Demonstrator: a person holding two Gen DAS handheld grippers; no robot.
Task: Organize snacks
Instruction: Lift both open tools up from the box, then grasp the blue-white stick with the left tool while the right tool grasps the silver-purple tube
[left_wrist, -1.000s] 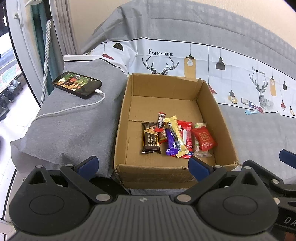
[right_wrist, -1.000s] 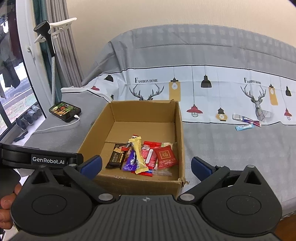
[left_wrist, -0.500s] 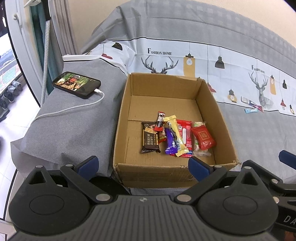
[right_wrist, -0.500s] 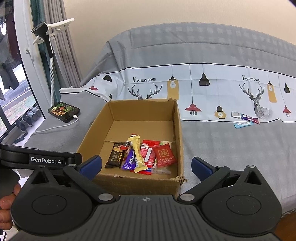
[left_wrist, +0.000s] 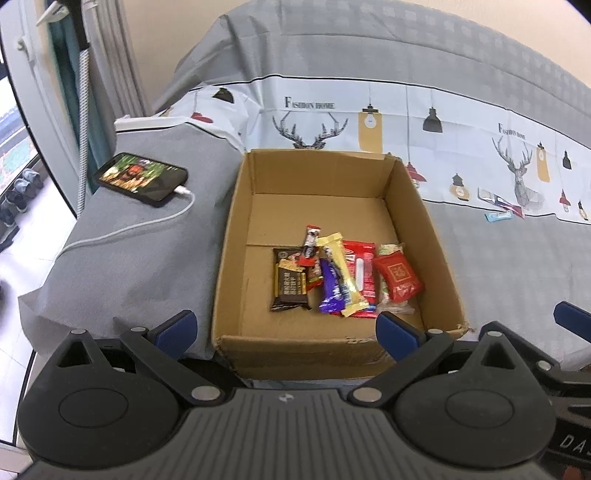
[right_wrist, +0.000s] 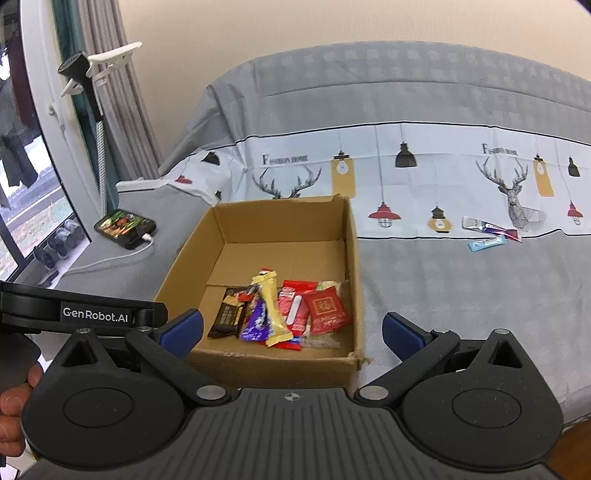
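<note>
Your left hand-held gripper (left_wrist: 284, 326): spread wide, empty, at the cardboard box (left_wrist: 439, 254) near wall. Your right hand-held gripper (right_wrist: 291, 330): likewise spread, empty. Snack packets (left_wrist: 343, 277): heaped in the box's near right corner. Two loose packets (right_wrist: 489, 232): on the bed cover, well right of the box.

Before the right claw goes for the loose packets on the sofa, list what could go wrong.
1. The blue packet and the packets beside it lie flat on soft cover, so the open right claw may pinch fabric with them.
2. They sit far beyond the cardboard box; reaching across may clip its torn near corner.
3. The phone cable trails beside the box, where the open left claw could snag it.
</note>
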